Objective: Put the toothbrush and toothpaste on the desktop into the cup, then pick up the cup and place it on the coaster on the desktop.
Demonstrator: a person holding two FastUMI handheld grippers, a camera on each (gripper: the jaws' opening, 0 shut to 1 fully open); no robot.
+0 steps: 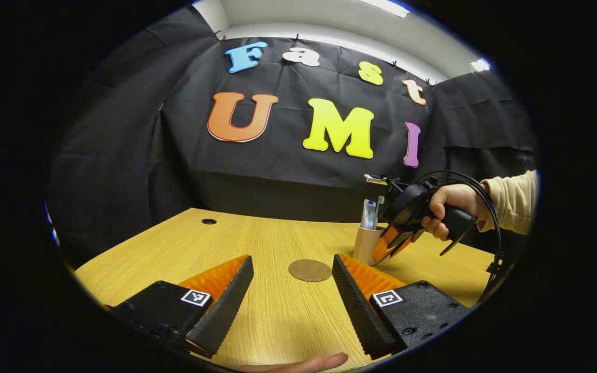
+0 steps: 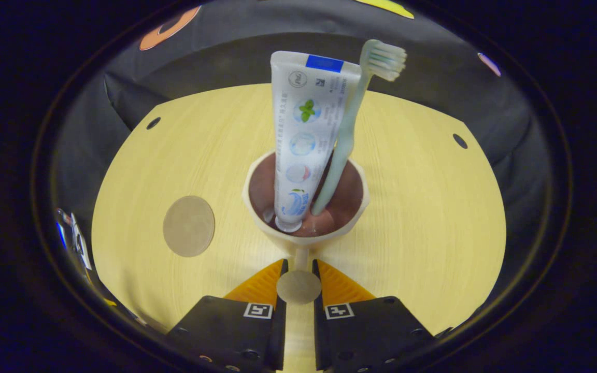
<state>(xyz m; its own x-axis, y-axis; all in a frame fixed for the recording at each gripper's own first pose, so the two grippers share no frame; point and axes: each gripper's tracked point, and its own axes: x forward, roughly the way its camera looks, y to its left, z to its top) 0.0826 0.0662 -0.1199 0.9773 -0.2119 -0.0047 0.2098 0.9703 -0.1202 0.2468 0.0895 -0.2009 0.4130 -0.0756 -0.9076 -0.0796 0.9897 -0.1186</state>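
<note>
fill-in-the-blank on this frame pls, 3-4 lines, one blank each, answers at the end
1. The toothpaste and toothbrush both stand inside the ____.
2. The right claw is closed on the cup's ____.
3. The left claw hovers over the table with its fingers ____.
4. The round coaster has ____ on it.

Missing words: cup; handle; open; nothing

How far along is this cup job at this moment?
Done: the toothpaste and toothbrush stand in the cup. In hand: the right hand-held gripper is closed on the cup's handle, while the left hand-held gripper is open over the desk. Left: the cup still stands beside the coaster, not on it.
</note>
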